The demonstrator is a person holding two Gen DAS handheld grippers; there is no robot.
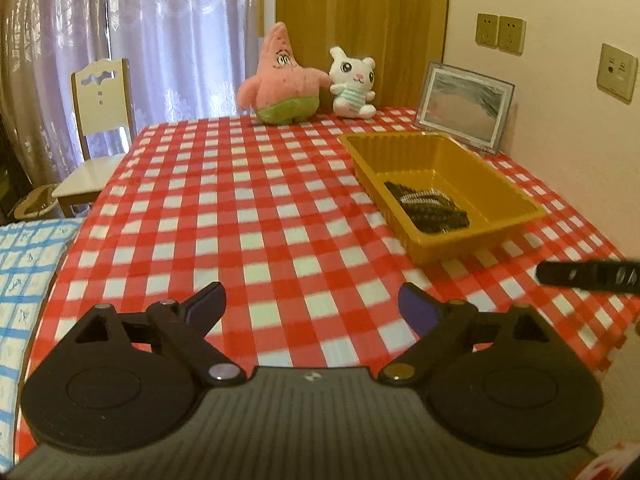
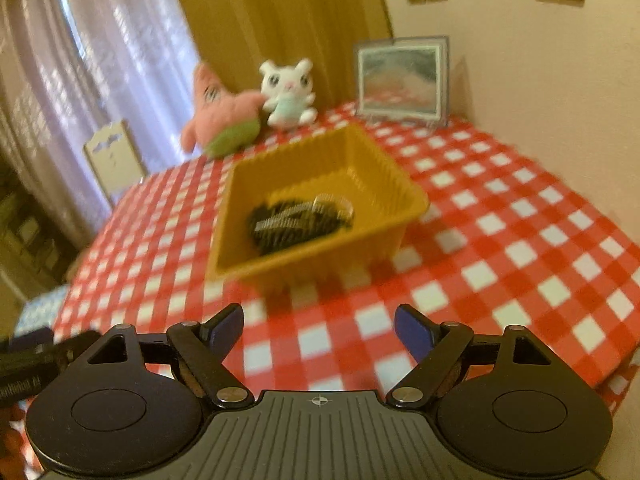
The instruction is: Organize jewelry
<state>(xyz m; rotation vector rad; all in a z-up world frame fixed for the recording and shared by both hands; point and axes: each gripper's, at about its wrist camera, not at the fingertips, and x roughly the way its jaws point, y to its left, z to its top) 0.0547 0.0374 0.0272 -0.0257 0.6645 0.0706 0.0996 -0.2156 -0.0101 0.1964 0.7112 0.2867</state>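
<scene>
A: Where is the jewelry (image 1: 428,206)?
B: It lies inside the yellow tray (image 1: 500,184), near the right edge of the desk (image 1: 240,200).
A: And the grippers?
B: The left gripper (image 1: 312,308) and the right gripper (image 2: 319,330) are both released, nothing between the fingers.

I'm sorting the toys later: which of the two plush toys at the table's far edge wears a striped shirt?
The white plush bunny, right of the pink star-shaped plush toy, which only has green shorts.
</scene>
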